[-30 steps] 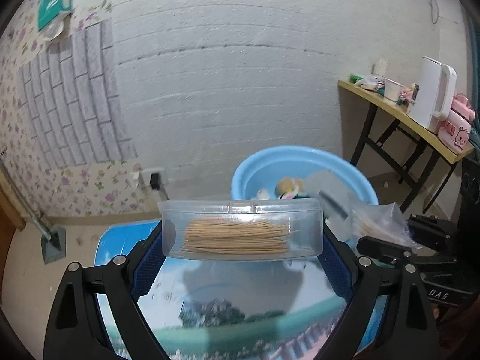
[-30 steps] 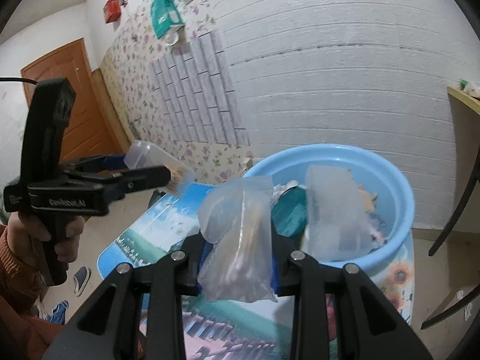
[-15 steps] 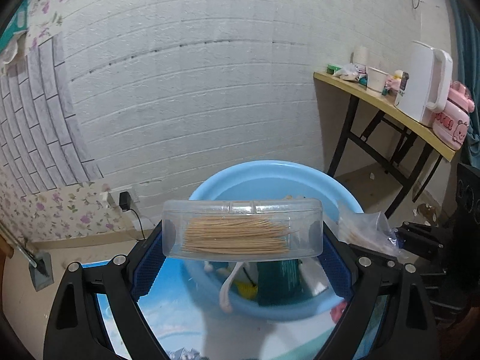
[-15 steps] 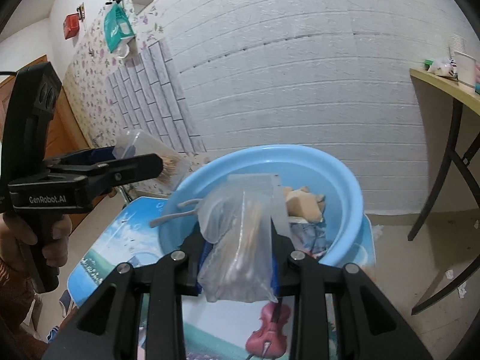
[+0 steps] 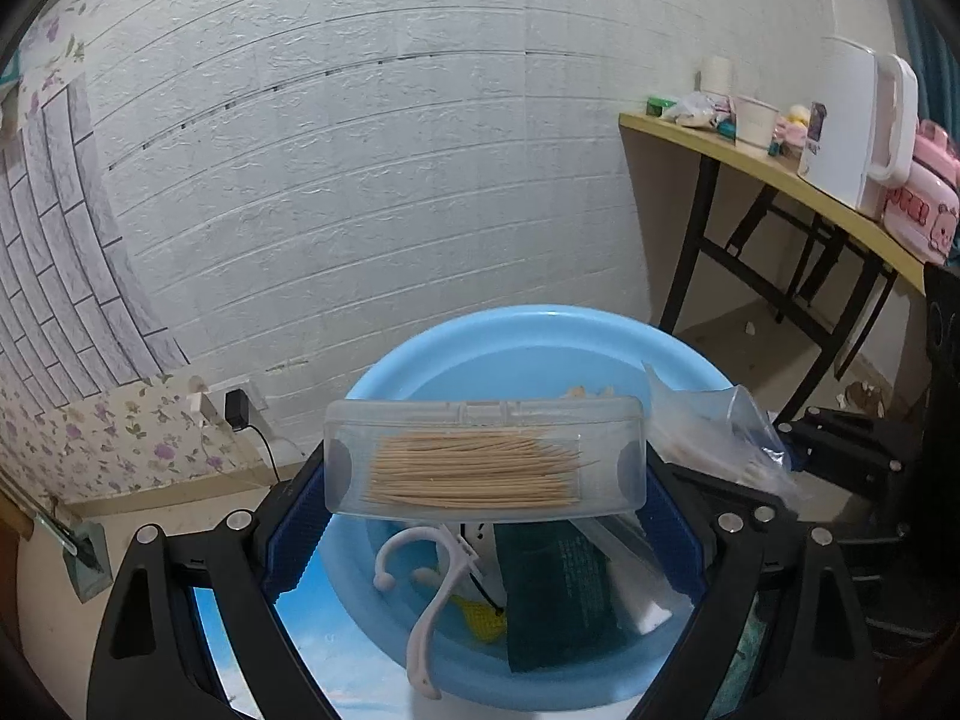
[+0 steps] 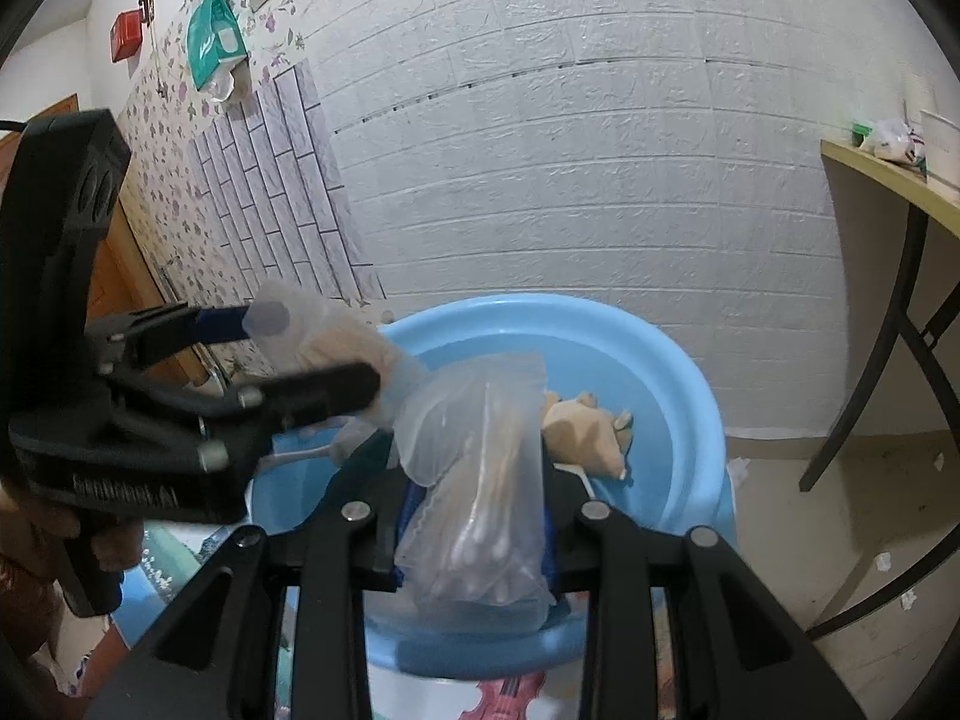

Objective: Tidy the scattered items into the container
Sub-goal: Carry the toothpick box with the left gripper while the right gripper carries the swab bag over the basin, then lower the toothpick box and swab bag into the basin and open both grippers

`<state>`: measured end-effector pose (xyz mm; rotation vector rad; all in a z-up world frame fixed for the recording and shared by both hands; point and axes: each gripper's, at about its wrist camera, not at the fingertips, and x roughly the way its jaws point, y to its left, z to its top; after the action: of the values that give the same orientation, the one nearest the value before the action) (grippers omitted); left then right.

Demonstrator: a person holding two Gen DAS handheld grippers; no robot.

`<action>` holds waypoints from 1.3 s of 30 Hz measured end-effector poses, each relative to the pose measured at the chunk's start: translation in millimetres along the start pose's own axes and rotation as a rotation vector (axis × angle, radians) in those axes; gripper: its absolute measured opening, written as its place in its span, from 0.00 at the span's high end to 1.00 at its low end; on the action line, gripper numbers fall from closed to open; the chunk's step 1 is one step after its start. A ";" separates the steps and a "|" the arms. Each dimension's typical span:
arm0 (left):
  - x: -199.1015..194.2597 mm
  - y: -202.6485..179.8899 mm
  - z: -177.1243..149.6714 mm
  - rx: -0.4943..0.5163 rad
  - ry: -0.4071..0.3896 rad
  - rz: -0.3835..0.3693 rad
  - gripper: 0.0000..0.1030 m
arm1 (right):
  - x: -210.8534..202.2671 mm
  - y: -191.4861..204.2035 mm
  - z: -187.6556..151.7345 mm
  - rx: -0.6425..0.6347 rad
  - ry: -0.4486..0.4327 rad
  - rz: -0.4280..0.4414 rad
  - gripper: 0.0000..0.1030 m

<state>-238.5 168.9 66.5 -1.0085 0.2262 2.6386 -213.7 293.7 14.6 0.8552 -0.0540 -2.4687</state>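
My left gripper is shut on a clear plastic box of toothpicks, held lengthwise between its blue pads above the near part of the light blue basin. My right gripper is shut on a clear bag of cotton swabs, held over the basin too. Inside the basin lie a white plastic hook, a dark green packet and a tan plush toy. The left gripper with its box shows at the left of the right wrist view, the bag at the right of the left wrist view.
The basin stands on a small table with a printed picture top. A white brick-pattern wall rises close behind. To the right stands a wooden side table with a white kettle and cups. A person's hand holds the left gripper.
Both grippers have moved forward over the basin, each keeping its grip. The basin now fills the lower middle of both views, and its contents show below the toothpick box.
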 end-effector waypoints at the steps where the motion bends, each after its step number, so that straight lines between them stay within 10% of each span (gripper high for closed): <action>1: 1.5 0.6 0.4 -0.006 0.002 0.005 0.11 | 1.3 0.8 0.2 0.000 -0.002 -0.001 0.70; 39: 0.9 -5.6 -13.7 -0.012 -0.002 -0.039 0.08 | 4.1 -15.3 -6.3 0.046 -0.002 0.018 0.64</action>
<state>-228.7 170.9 55.5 -1.0036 0.1888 2.6084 -219.8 305.7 4.1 0.8682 -0.1191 -2.4602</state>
